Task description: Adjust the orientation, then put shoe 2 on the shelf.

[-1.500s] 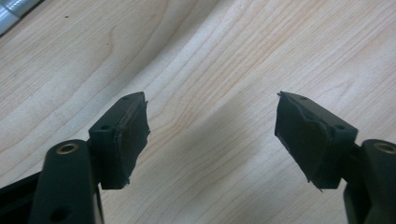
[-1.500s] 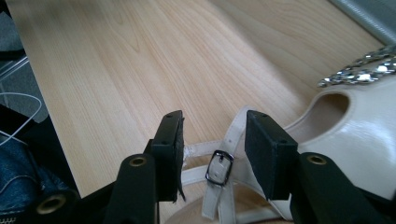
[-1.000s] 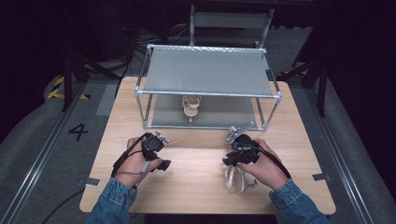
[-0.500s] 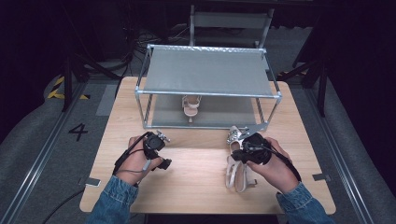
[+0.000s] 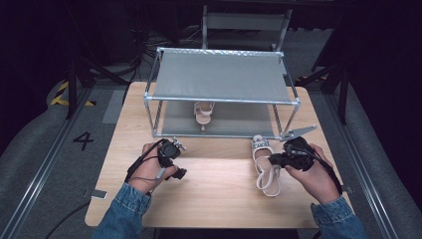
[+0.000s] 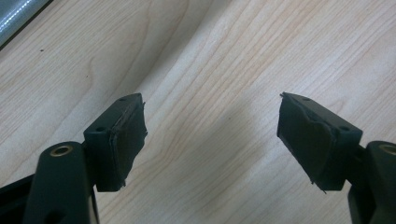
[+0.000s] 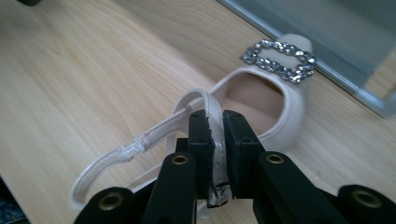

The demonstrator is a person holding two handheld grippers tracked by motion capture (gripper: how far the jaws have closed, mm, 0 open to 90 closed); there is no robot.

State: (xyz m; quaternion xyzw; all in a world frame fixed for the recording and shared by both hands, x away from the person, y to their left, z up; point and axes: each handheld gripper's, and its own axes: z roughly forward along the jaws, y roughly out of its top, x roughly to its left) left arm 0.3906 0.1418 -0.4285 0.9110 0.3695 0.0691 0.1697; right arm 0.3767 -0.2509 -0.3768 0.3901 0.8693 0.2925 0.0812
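two pale shoes are sitting in this scene. one sandal (image 5: pixel 203 112) is already standing on the lower shelf of the metal rack (image 5: pixel 221 101), and the other shoe (image 5: pixel 265 166) is lying on the wooden table (image 5: pixel 214 199), just in front of the rack's right corner.

the right gripper (image 7: pixel 215 140) is clamping the thin strap (image 7: pixel 215 126) of this second shoe between its jaws; they have just been closing, and the strap is pressed flat between the pads. in the right gripper view the toe with the sparkling buckle (image 7: pixel 279 60) is pointing toward the rack's bottom rail, very near to it. i cannot tell if the sole is resting on the wood or hanging a little above it.

the left gripper (image 6: pixel 212 135) is waiting released, its jaws wide apart over bare table with nothing between them.

i am judging that the work is bringing this shoe onto the shelf beside its pair. the risk is coming from the grip: the strap is narrow and soft, so the heavy toe may be swinging and tilting under it, and it could strike the rail or the corner post. the glossy strap could also be sliding out of the pads, and the shoe would be dropping short of the shelf or knocking the first sandal over.
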